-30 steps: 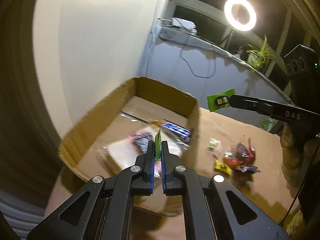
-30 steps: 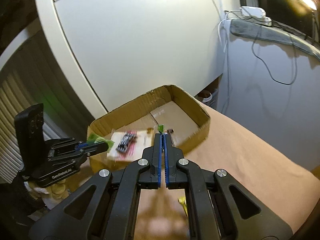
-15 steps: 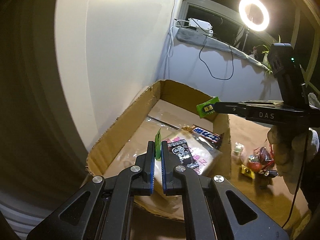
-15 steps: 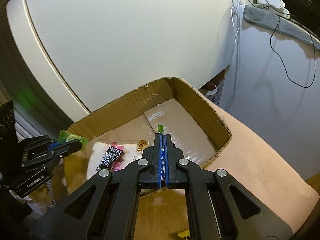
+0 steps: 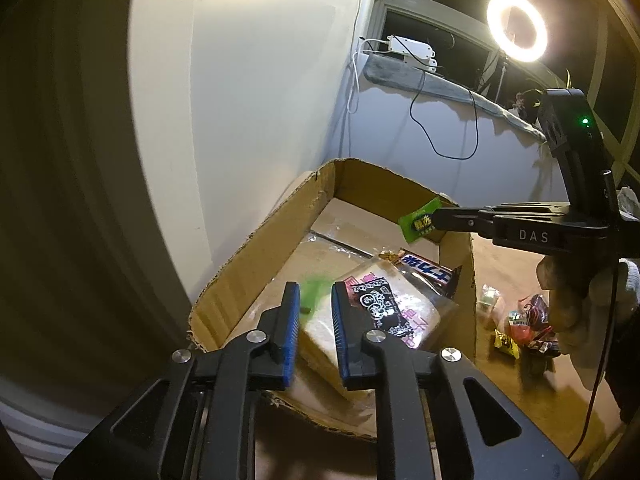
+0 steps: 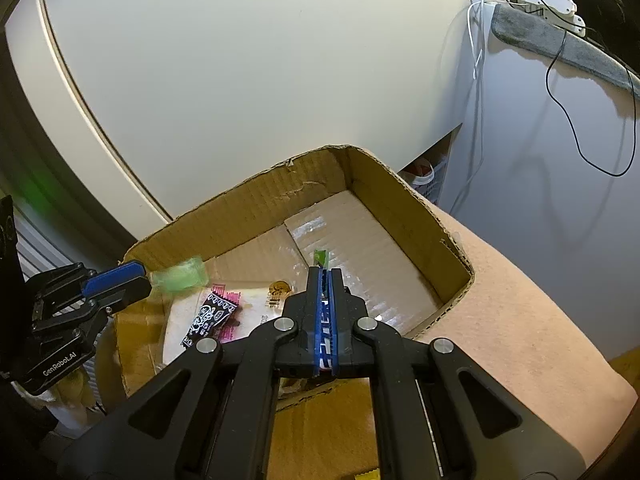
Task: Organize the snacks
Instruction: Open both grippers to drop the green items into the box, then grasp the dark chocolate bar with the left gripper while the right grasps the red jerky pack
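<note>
Green candy (image 5: 314, 292) blurred between parted left jaws; right jaws pinch green packet (image 5: 420, 224)

Blurred green packet (image 5: 316, 290) over snack-filled carton (image 5: 256, 256)

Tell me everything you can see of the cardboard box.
The cardboard box is brown corrugated card, open at the top, with torn, ragged rims and no flaps visible. Clear tape shines along its bottom seam. It sits on a tan surface beside a white wall. Inside lie a wrapped slice of bread and a dark candy bar; the far part of the floor is bare.
</note>
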### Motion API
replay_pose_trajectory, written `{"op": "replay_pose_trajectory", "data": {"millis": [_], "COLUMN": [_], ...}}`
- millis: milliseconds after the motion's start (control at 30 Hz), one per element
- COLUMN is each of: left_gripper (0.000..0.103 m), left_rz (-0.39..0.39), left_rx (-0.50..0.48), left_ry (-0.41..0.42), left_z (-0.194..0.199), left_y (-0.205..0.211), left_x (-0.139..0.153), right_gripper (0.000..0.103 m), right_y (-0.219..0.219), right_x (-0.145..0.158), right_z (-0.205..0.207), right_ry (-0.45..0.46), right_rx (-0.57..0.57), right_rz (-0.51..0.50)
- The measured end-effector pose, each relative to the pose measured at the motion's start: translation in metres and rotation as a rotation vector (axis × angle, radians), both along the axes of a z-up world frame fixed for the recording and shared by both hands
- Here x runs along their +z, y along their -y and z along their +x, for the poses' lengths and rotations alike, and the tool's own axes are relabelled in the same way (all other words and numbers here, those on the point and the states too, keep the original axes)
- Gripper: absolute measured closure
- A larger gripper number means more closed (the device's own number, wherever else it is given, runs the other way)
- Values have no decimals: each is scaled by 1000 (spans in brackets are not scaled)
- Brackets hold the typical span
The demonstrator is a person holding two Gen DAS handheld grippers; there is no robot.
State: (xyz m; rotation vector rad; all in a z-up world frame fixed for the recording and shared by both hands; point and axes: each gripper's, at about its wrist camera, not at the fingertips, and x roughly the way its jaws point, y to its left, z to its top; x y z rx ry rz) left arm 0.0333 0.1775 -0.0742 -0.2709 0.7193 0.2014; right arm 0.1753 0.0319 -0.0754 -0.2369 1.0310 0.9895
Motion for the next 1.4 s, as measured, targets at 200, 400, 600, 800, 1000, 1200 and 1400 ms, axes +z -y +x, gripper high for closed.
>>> {"op": "replay_pose_trajectory", "data": {"millis": [200,400,600,800,1000,1200,1400], "left_gripper": [87,87,82,77,77,77,75], "left_rz": [-6,-9,-17,-31,-57,-99,-123], "left_rx": [3,-7,-43,-102,-196,-277,-362], "left_ry": [13,31,48,57,50,16,-30], "left_z": [-2,-7,-10,-11,-7,1,12], "left_y": [2,9,26,50,87,123,164], "left_x": [4,11,18,21,20,10,-1], "right_gripper": [43,41,40,40,40,40,40], "right_y": [6,17,38,76,130,182,225], "right_x": [9,20,26,33,34,20,2], "right_z": [-3,-4,-6,-11,-18,-27,-25], "right_ry": [30,49,64,75,79,63,26], "right_rx": [-14,-30,-54,-85,-133,-181,-242], "right_rz": [12,13,0,-17,-47,-103,-143]}}
